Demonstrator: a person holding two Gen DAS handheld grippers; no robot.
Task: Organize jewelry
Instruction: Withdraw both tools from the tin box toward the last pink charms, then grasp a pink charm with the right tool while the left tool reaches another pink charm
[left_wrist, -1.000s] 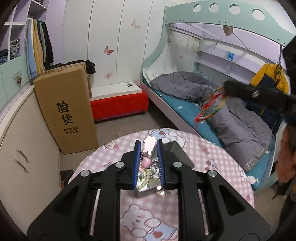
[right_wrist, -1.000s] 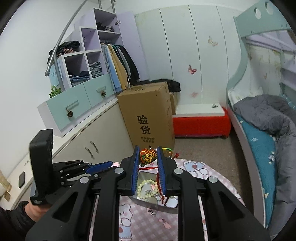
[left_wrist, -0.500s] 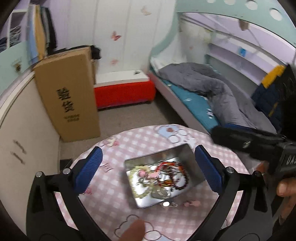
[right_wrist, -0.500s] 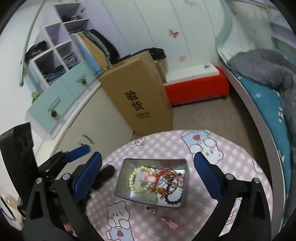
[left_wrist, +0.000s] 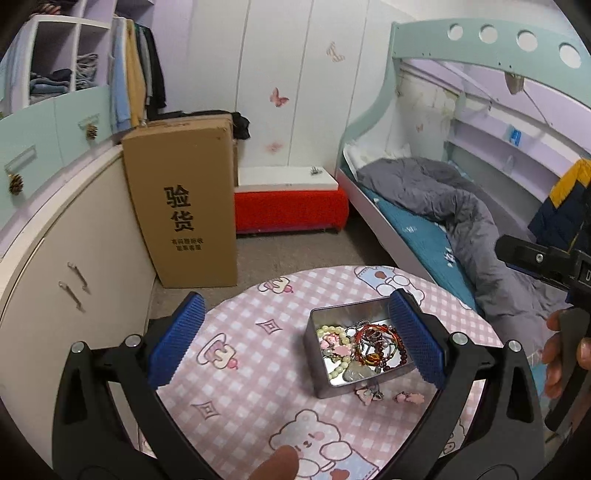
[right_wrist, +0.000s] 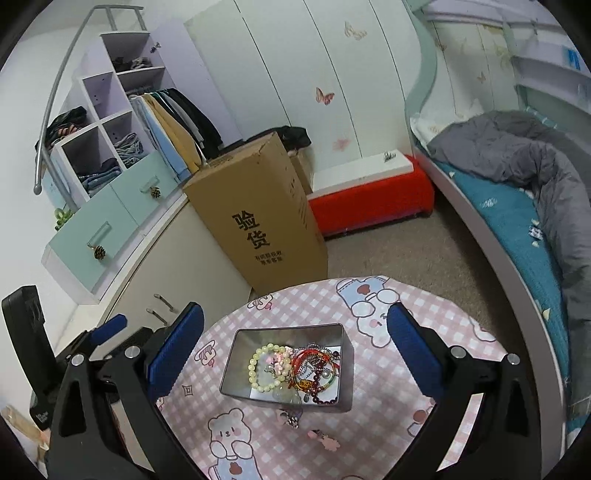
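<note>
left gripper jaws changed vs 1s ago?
Yes. The left gripper now stands wide open, its blue pads flanking the silver metal tin on the table; earlier they were nearly shut.

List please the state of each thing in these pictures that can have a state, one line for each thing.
Left tongs: open, holding nothing.
Right tongs: open, holding nothing.
Metal tin: no lid on it, upright on the table, jewelry inside.
Pale bead bracelet: lying inside the tin.
Red bracelets: tangled together inside the tin.
Two small charms: lying loose on the tablecloth, outside the tin.
Cardboard box: closed, standing upright on the floor.
</note>
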